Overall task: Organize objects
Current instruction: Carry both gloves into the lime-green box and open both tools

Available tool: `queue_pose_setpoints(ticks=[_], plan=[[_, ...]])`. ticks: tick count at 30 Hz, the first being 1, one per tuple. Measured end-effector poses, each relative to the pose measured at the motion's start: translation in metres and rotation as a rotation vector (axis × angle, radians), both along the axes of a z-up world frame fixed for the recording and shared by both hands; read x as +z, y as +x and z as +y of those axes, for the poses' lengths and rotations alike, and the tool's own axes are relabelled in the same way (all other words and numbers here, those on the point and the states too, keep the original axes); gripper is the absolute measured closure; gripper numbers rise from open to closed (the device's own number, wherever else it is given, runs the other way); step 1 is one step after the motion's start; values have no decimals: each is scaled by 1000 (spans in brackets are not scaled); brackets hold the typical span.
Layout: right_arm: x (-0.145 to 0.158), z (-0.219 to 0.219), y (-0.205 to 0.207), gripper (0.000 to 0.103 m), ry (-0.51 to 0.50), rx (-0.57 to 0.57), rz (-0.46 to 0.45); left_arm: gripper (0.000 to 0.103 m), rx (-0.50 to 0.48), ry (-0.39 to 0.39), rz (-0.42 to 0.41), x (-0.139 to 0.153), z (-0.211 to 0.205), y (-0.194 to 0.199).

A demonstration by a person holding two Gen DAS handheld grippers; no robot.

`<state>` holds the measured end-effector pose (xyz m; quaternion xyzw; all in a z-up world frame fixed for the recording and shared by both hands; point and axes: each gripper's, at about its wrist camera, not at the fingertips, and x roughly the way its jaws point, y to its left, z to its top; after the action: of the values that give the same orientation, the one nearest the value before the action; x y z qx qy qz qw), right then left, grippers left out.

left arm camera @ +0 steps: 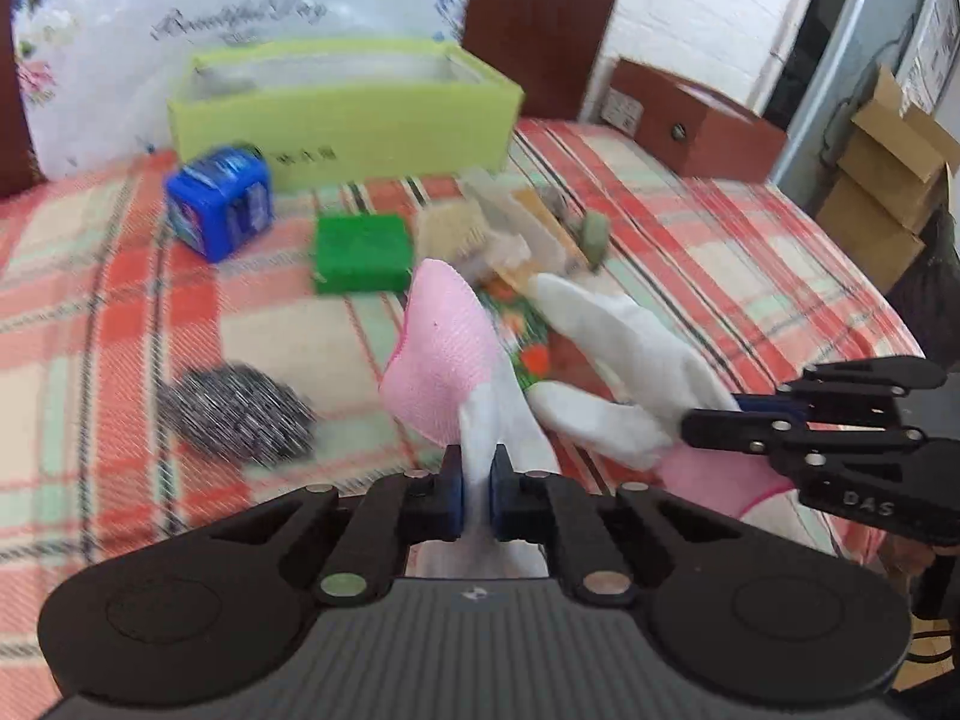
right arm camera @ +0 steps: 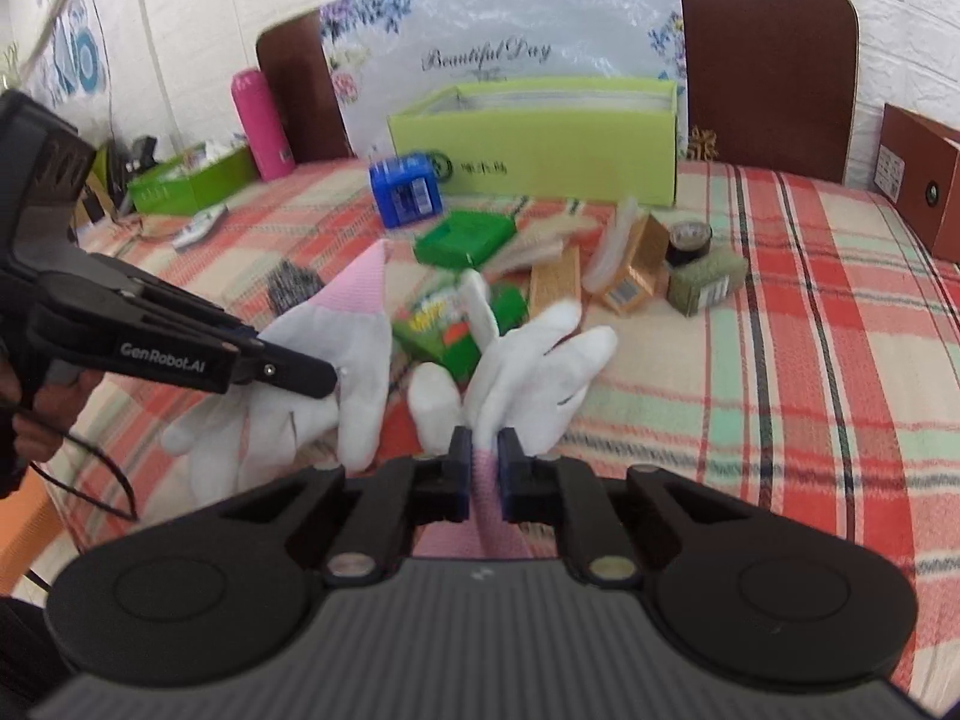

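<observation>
Above the red-and-cream plaid cloth [left arm camera: 150,324], my left gripper [left arm camera: 475,480] is clamped on a white fabric glove with pink cuff [left arm camera: 444,348]. My right gripper [right arm camera: 480,462] pinches a matching white glove [right arm camera: 534,360] by its pink cuff. Beyond stands a lime-green cardboard box [right arm camera: 540,144].

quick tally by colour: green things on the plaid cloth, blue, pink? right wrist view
Green: 4, namely big box, small tray, flat block, snack pack
Blue: 1, a box
Pink: 2, namely bottle, pink-and-white glove
Total: 7
</observation>
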<state>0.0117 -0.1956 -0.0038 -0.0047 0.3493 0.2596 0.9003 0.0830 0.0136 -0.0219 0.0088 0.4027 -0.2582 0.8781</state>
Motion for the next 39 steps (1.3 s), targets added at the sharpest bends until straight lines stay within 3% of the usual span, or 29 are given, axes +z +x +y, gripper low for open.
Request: queue_pose_setpoints(ticks=[12,18,22,25,29,33,34,35,36,37,39], plan=[[96,4,72,95,149,12,-264,95,75,-47,-281,114,15,54],[123,16,138,95,195,-42,-344,95,146,-126,-321,148,4,122],[118,27,185,95,145,-72,-390,95,172,-136,-317,146,-10,172],[104,33,221,95,81,-89,-393,95,178,-98,-309,135,-19,213],[78,37,260,95,45,-75,-377,95,177,-103,-240,110,-22,260],[44,42,295,93,22,-72,-304,94,171,-99,-201,82,-28,287],[34,43,304,93,1,-64,-275,85,171,-91,-192,74,-29,292],[25,47,312,84,-39,-48,-253,75,178,-76,-176,67,-29,297],[17,52,316,62,-106,-43,-250,48,200,-53,-155,59,-29,300],[12,55,315,51,-164,-59,-278,33,227,-31,-145,53,-27,302],[9,53,308,33,-204,-84,-351,32,253,-24,-183,47,-22,296]])
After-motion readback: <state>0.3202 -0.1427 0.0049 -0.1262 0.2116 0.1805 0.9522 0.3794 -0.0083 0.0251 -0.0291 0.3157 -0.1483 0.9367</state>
